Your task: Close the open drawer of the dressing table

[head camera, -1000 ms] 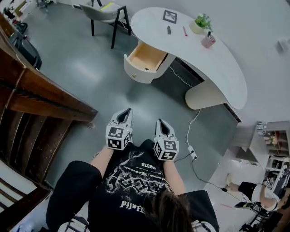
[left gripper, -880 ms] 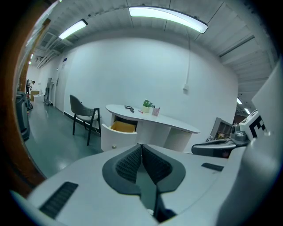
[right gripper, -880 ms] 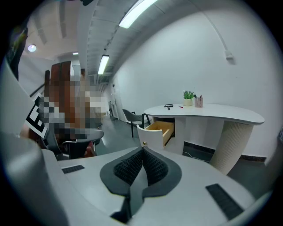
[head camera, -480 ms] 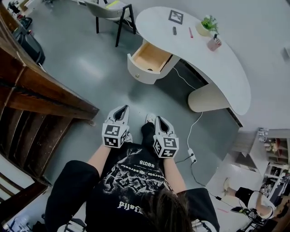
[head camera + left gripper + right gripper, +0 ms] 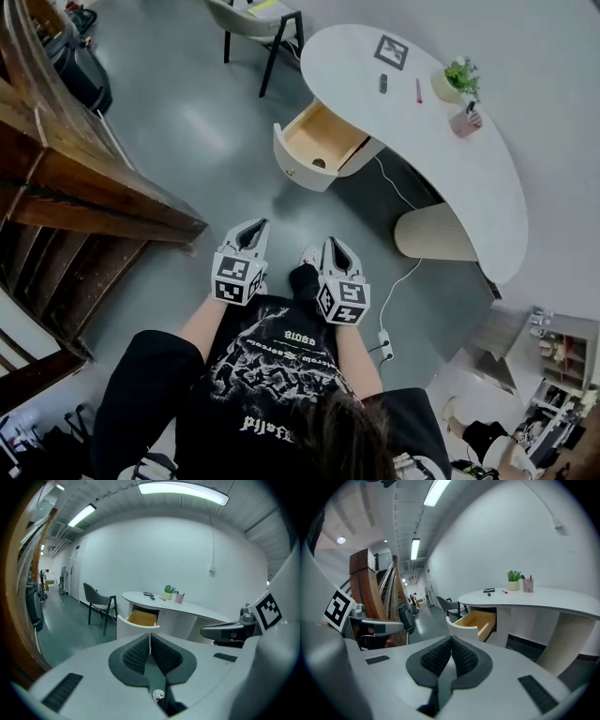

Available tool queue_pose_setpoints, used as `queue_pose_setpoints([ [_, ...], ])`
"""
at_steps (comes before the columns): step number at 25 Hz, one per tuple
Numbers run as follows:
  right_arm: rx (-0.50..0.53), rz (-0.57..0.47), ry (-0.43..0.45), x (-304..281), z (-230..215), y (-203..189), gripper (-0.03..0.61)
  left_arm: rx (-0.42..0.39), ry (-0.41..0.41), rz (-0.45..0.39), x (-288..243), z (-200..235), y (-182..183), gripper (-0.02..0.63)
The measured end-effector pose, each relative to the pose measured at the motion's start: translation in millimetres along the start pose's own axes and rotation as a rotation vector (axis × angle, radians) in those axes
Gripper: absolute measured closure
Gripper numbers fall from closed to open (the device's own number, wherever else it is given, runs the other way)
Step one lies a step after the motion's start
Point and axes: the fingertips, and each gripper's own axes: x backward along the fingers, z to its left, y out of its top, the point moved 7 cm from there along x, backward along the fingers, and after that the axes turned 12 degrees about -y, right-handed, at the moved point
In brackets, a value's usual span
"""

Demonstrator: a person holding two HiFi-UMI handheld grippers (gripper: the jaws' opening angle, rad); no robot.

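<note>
— What did we find at the dressing table [image 5: 450, 159]?

— We found its drawer [image 5: 323, 141] pulled out at the left end of the curved white top. The pale wood inside was showing, and the rounded white front faced the near left. It stood well apart from both tools.

— And the tools?

— We noted the left gripper [image 5: 254, 228] and the right gripper [image 5: 335, 244] side by side, near the person's body, both pointing toward the drawer. The jaws of each were together, pads meeting at the tips, with nothing between them.

— What else did we record?

— On the tabletop we saw a small potted plant [image 5: 457, 77], a pink cup [image 5: 466, 122] just beside it, and a square marker card [image 5: 391, 52]. A chair [image 5: 248, 14] stood at the far left of the table. A dark wooden framework [image 5: 84, 187] stood at the left, and a white power strip [image 5: 382, 343] lay on the grey floor [image 5: 187, 112] to the right of the grippers.
</note>
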Motion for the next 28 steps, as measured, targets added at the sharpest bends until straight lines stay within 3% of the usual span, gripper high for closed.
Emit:
queue_pose_setpoints([
  [11,0.020,0.036,0.082,-81.7,-59.3,44.0,0.552,0.058,0.074,0.052,-85.4,13.4,25.3,0.586],
  [25,0.049,0.078,0.176,-155.6,-130.6,74.2,0.552,0.179,0.202,0.027,-160.8,15.9,43.3,0.586],
  [28,0.053,0.089,0.191,-161.8,-130.3,75.3,0.552,0.142,0.282,0.079,-162.3,23.9,40.4,0.586],
])
